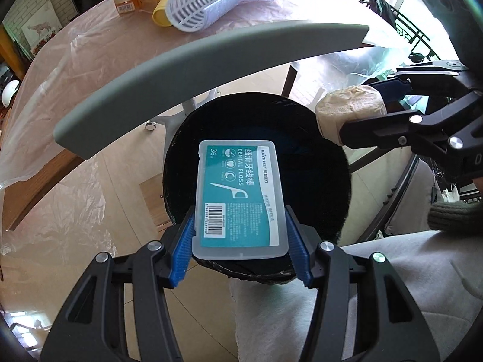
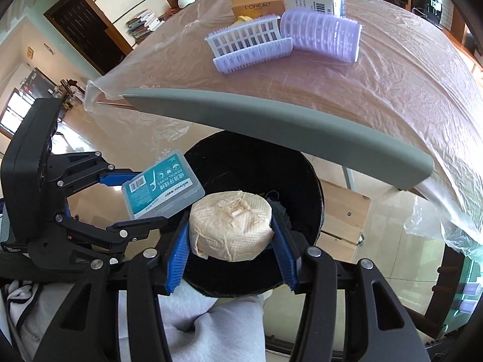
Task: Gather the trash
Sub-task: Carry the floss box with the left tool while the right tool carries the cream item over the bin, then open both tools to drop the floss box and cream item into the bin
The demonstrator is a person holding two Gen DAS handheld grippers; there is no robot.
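The left gripper [image 1: 240, 242] is clenched on a clear dental floss box [image 1: 240, 199], which hangs directly over the mouth of the black trash bin [image 1: 317, 211] below it. Just to its right, the right gripper [image 2: 231, 236] grasps a beige tissue roll [image 2: 231, 226], also above the bin. Beyond both grippers, past a grey edge strip [image 2: 271, 123], 2 lilac hair rollers [image 2: 320, 34] lie on the plastic-covered tabletop [image 2: 377, 81].

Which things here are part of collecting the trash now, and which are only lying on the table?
In the job: floss box in left gripper; tissue roll in right gripper; black bin below.

Lying about: hair rollers, L'Oreal box, jar.
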